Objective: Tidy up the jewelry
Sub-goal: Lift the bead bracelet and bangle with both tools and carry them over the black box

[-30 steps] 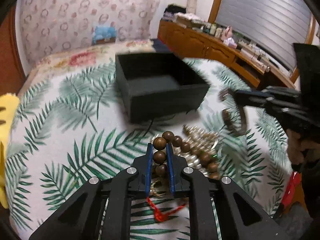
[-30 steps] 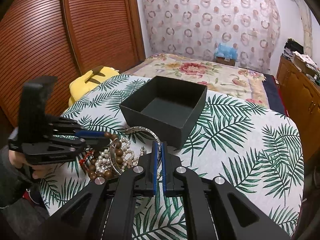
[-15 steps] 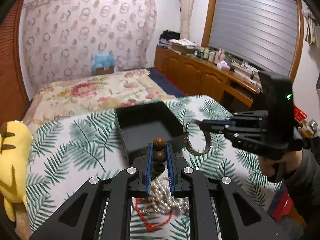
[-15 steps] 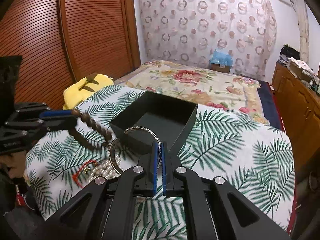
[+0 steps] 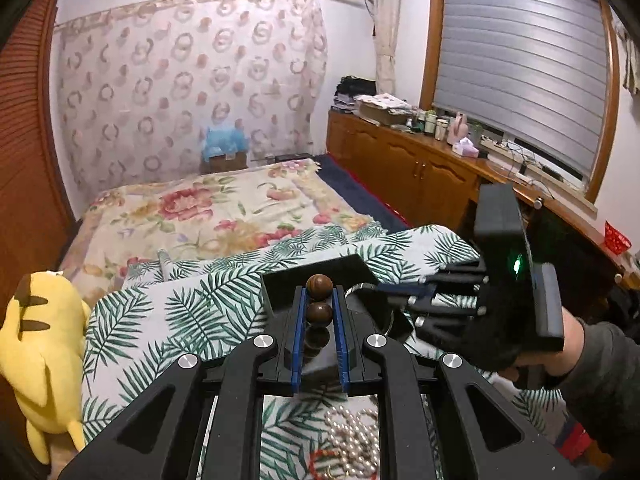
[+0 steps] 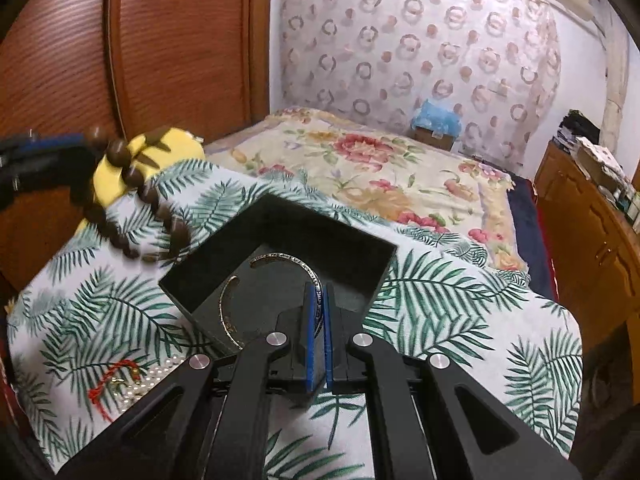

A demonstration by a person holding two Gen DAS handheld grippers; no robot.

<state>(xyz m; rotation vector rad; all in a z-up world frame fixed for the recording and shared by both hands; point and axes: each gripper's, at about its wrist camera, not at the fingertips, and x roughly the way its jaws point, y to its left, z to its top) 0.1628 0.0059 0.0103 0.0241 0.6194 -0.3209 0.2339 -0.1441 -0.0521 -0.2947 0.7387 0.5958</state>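
Note:
My left gripper (image 5: 319, 292) is shut on a bracelet of brown wooden beads (image 5: 319, 283), held high above the palm-print tablecloth. From the right wrist view the beads (image 6: 132, 178) dangle in a loop from the left gripper (image 6: 78, 139) at upper left, beside the black box (image 6: 188, 300). My right gripper (image 6: 318, 294) is shut on a thin silver open bangle (image 6: 280, 256), which hangs over the inside of the box. In the left wrist view the box (image 5: 280, 292) lies mostly behind my fingers, with the right gripper (image 5: 394, 290) reaching in from the right.
A pearl necklace (image 5: 352, 440) and a red cord (image 6: 108, 376) lie on the cloth near the front edge. A yellow plush toy (image 5: 40, 340) sits at the table's left. A flowered bed (image 6: 380, 168) lies beyond, wooden cabinets (image 5: 420, 168) on the right.
The left gripper has risen, lifting the wooden beads off the pile on the table. The right gripper has carried the bangle sideways until it hangs over the box.

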